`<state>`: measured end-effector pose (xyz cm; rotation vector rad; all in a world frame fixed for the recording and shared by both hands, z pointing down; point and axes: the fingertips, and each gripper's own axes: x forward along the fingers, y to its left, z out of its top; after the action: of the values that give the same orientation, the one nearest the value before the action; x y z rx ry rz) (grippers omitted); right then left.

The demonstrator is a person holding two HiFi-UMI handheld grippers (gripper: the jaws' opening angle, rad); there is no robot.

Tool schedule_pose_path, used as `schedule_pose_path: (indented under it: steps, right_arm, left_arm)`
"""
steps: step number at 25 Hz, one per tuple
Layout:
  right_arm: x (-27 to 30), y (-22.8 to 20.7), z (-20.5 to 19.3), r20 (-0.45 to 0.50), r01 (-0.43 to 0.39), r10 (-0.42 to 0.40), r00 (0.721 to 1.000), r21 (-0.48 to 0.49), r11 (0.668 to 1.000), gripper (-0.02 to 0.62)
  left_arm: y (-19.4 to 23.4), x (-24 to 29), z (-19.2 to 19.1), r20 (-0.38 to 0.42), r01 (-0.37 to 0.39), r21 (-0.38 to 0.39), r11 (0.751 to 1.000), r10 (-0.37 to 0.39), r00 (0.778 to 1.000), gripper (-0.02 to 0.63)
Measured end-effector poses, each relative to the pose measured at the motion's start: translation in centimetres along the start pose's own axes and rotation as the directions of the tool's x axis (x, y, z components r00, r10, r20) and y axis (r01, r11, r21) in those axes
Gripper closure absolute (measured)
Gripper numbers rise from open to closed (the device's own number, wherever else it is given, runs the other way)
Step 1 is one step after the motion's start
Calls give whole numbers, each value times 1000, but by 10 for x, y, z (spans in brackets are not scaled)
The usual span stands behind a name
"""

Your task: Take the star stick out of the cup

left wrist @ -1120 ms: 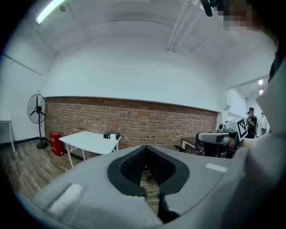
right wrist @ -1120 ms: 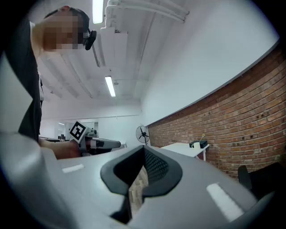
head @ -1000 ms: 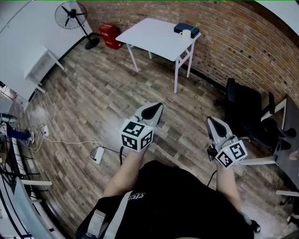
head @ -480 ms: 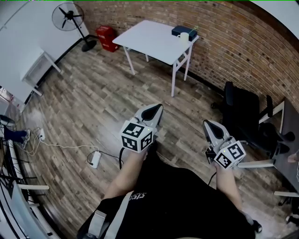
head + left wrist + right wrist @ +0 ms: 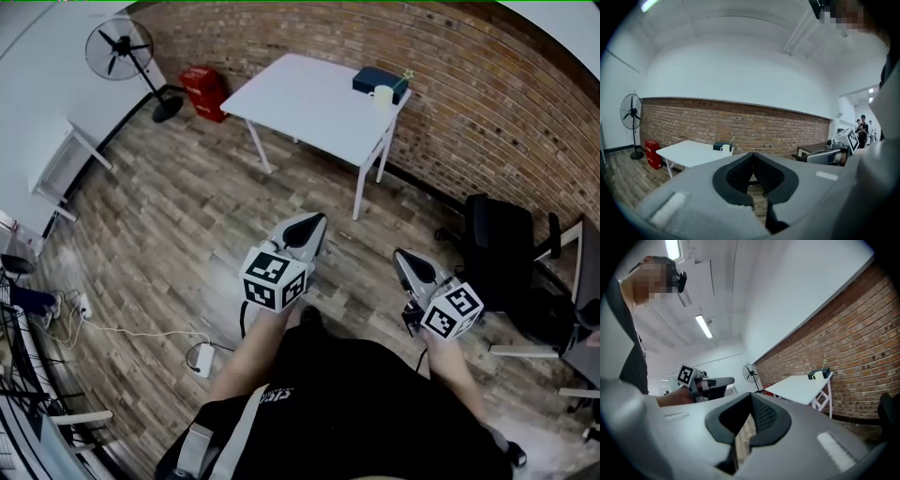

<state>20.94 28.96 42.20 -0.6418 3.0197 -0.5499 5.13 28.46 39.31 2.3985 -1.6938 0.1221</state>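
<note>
Holding both grippers low at 6 o'clock over the wood-plank floor (image 5: pixel 187 216), a person is keeping the left gripper (image 5: pixel 317 217) and right gripper (image 5: pixel 397 253) clenched on nothing, ribbed dark pads meeting. The small white cylindrical cup (image 5: pixel 382 94) is standing at 1 o'clock on the flat white rectangular table (image 5: pixel 300 94), just beside a dark box (image 5: pixel 377 81). The thin star stick (image 5: pixel 824 364) is sitting tilted inside the cup. A rough brick wall (image 5: pixel 487 103) is running behind.

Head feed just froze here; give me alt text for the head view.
The left gripper and right gripper hang at the person's waist, jaws together and empty, far from the white table bearing the cup by the brick wall.
</note>
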Motion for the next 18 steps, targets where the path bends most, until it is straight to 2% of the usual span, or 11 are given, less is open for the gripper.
schedule_pose_path:
  steps: [3, 8, 14, 18]
  right_arm:
    - [69, 2, -5, -24, -19, 19, 1000, 14, 1000, 595]
    - [144, 3, -4, -50, 3, -1, 999, 50, 999, 595]
    - [196, -12, -3, -77, 36, -33, 997, 46, 998, 595]
    - [222, -16, -9, -93, 17, -12, 996, 48, 999, 595]
  left_arm:
    - [53, 19, 5, -14, 31, 5, 999, -31, 999, 598]
    - [123, 39, 13, -31, 79, -51, 996, -81, 996, 598]
    - [166, 54, 29, -9, 122, -38, 992, -122, 992, 598]
    - [188, 72, 28, -10, 135, -40, 990, -136, 991, 598]
